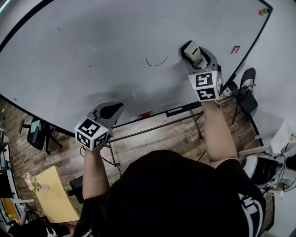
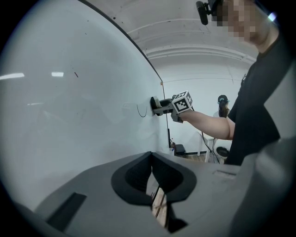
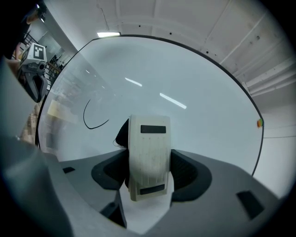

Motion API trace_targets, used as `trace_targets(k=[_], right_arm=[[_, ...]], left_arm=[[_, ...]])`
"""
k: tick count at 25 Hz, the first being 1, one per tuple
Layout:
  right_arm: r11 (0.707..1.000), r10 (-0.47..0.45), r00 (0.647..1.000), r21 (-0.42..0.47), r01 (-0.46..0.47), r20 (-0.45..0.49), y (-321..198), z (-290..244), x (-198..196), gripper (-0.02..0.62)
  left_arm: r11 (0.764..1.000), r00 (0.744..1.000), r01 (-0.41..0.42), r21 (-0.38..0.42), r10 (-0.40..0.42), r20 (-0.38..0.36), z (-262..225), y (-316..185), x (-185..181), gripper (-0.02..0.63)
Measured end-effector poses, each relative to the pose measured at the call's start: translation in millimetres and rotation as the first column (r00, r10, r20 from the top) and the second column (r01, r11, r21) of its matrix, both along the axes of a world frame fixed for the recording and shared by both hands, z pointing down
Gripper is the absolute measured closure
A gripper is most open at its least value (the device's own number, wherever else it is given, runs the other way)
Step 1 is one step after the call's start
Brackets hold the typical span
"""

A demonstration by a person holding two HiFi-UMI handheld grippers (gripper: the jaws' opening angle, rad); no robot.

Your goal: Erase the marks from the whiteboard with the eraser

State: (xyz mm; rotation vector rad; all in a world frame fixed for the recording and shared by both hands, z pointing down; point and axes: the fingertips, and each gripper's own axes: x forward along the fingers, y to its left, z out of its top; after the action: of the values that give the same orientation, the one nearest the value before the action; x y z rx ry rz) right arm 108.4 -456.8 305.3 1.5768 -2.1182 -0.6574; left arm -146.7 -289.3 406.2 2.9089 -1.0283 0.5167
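Observation:
The whiteboard (image 1: 92, 55) fills the upper head view. A curved black pen mark (image 1: 157, 62) is on it, left of the eraser. The white eraser (image 1: 192, 51) is pressed against the board, and my right gripper (image 1: 189, 49) is shut on it. In the right gripper view the eraser (image 3: 148, 157) sits between the jaws, with the black mark (image 3: 92, 116) up and to the left on the whiteboard (image 3: 185, 78). My left gripper (image 1: 114, 109) hangs by the board's lower edge, shut on nothing. Its jaws (image 2: 152, 178) meet, and the right gripper (image 2: 162, 105) shows ahead beside the mark (image 2: 140, 111).
A small red mark (image 1: 236, 48) lies right of the eraser, and coloured magnets (image 1: 264, 11) sit at the board's top right corner. A red item (image 1: 145, 114) lies on the board's ledge. A black chair (image 1: 247, 90) stands right, an office chair (image 1: 37, 133) and a yellow table (image 1: 53, 194) left.

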Motion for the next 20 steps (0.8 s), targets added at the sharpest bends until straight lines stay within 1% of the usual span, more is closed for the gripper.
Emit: trace_targets(k=[7,11,14,20], right_arm=[[1.000,0.005,0.999,-0.011,-0.005,0.032,0,2,-2,0.336],[0.999,-0.007,0.996,-0.038,0.011,0.090,0,5,-5,0.336],[0.997,-0.037,0.991,-0.063,0.045,0.126,3,9,-16,0.336],[0.994,-0.076,0.990,-0.071,0.085,0.118,12,16,-44,0.334]], left_arm=[[1.000,1.000,0.002,-0.001,-0.002,0.002,1,2,-4,0.592],[1.000,1.000,0.001,-0.003,-0.001,0.002,2,3,-6,0.592],[1.000,1.000,0.000,-0.005,0.000,0.003,3,5,-7,0.592],[1.000,1.000,0.001,-0.009,-0.001,0.001,5,8,-8,0.592]])
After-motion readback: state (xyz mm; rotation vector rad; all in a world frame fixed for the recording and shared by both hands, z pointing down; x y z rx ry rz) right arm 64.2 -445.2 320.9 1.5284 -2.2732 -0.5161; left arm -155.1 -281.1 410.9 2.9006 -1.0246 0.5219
